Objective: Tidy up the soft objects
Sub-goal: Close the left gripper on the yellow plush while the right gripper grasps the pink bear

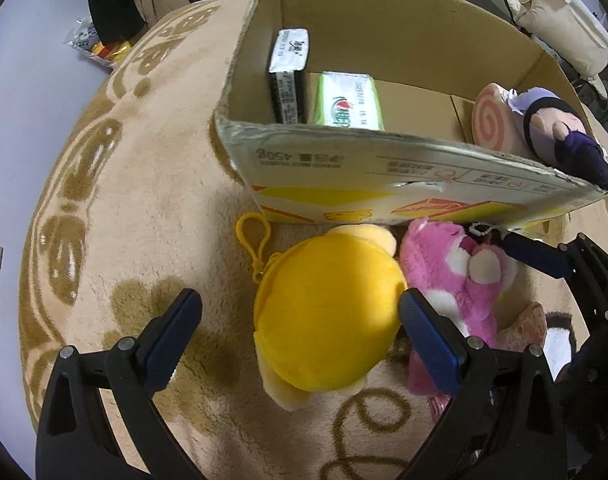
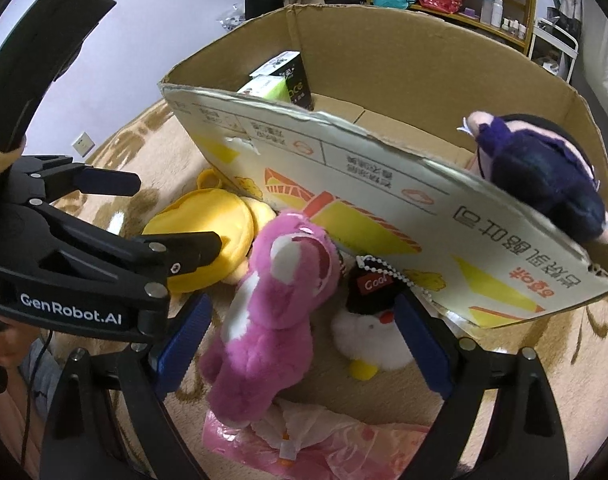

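1. Left wrist view: the left claw [image 1: 300, 312] stands wide open at the lower centre of the frame, holding nothing. Its right blue pad touches or sits just beside the edge of the yellow plush [image 1: 328, 316]; its left pad is apart from that toy, over the rug [image 1: 152, 208].
2. The yellow plush lies on the rug between the two pads, shifted toward the right pad. A yellow loop clip [image 1: 254, 240] extends from its upper left.
3. The pink bear plush [image 1: 456, 280] lies just right of the yellow plush, touching it, below the front wall of the cardboard box [image 1: 384, 168].
4. The box fills the upper centre. Inside at the left stand a dark packet [image 1: 288, 76] and a green tissue pack [image 1: 348, 100]. A doll with dark hair [image 1: 560, 136] hangs over the front rim at the right, beside a pink spiral cushion [image 1: 494, 120].
5. Right wrist view: the right claw [image 2: 304, 340] stands open at the lower centre, empty. The pink bear plush [image 2: 272, 312] and a white penguin plush [image 2: 368, 340] with a black cap lie between its pads; contact with either pad cannot be confirmed.
6. The left claw [image 2: 176, 216] enters from the left of the frame, over the yellow plush [image 2: 208, 220].
7. A pink plastic bag [image 2: 324, 436] lies on the rug [image 2: 544, 344] at the bottom centre, under the bear's feet.
8. The dark-haired doll [image 2: 544, 176] rests on the box [image 2: 384, 208] rim at the right.
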A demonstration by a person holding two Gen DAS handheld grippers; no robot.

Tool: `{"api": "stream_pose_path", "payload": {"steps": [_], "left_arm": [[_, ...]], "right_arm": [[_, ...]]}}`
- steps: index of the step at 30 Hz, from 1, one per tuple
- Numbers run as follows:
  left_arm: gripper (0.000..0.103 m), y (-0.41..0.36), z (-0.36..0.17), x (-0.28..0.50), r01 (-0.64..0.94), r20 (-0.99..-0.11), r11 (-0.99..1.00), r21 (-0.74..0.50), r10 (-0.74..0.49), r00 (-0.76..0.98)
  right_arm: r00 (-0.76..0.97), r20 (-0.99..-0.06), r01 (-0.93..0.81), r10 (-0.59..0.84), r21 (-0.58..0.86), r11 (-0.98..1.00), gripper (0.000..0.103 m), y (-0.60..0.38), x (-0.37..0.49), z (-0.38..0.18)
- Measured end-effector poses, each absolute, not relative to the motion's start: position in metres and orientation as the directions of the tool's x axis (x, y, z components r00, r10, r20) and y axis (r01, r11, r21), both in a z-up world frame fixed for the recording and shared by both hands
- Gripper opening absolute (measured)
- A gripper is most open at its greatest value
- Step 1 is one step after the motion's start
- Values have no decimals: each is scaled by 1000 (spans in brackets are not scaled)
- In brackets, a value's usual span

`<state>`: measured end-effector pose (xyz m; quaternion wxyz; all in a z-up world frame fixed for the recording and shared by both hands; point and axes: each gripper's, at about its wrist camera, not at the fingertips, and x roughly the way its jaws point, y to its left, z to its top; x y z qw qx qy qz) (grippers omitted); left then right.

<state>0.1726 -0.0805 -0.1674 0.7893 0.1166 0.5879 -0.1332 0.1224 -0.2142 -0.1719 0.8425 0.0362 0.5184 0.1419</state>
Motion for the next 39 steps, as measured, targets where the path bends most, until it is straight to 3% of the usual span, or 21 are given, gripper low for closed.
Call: {"api": "stream_pose_path", "payload": {"steps": [23,29,32,39], "left_arm": [[98,-83,-195,195,334,-977,942,-29,-98,189],[78,-84,-203,200,316,-980,947,-60,-116,161],[74,-81,-206,203,299,-982,953,-46,-99,163],[73,-71,-202,202,286,-978,958,-26,-83,189]], "right_arm": [[426,-866,-193,261,195,962,93,-218,124,-173],[428,-867,-201,254,183,962,93,-215,123,-174],[436,-864,-212,252,174,962,91,-211,122,-174],[451,-860,-246,240,138,959,76,-203,121,-172]]}}
